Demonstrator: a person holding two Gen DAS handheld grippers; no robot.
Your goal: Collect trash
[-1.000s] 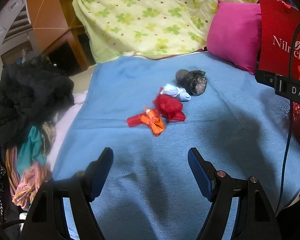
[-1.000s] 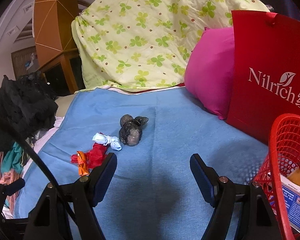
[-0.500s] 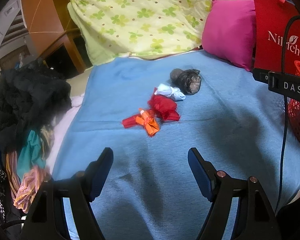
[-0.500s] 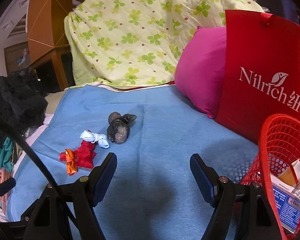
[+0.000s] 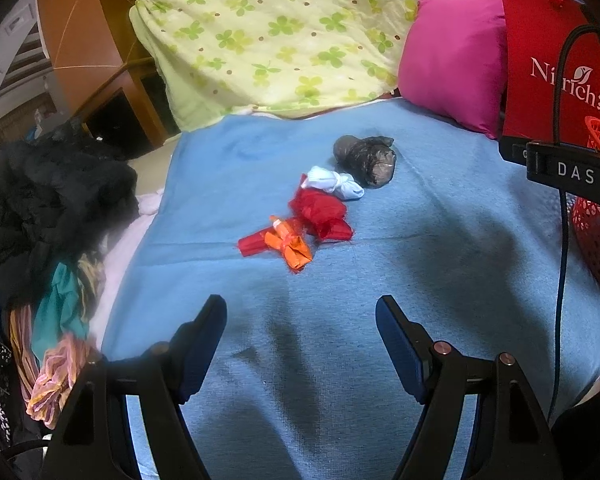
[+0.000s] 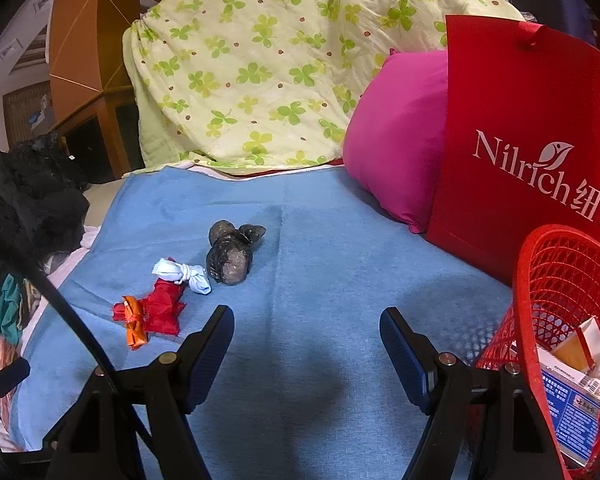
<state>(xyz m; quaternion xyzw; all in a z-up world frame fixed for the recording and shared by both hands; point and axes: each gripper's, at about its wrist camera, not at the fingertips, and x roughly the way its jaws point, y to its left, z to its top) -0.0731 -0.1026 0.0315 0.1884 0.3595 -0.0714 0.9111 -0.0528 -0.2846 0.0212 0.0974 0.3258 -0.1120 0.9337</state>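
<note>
– So, nearest first?
– Left gripper (image 5: 300, 336) and right gripper (image 6: 306, 338), fingers spread, nothing between them, above the blue blanket (image 5: 440, 248)
– And the trash?
– Beyond them: orange wad (image 5: 290, 246), red wad (image 5: 322, 212), white wad (image 5: 334, 182), black bag (image 5: 366, 156); red basket (image 6: 560, 280) at right

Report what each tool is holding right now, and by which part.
Nothing is held. The left tool and right tool both stand open over the blue blanket, short of the knotted trash bags.
</note>
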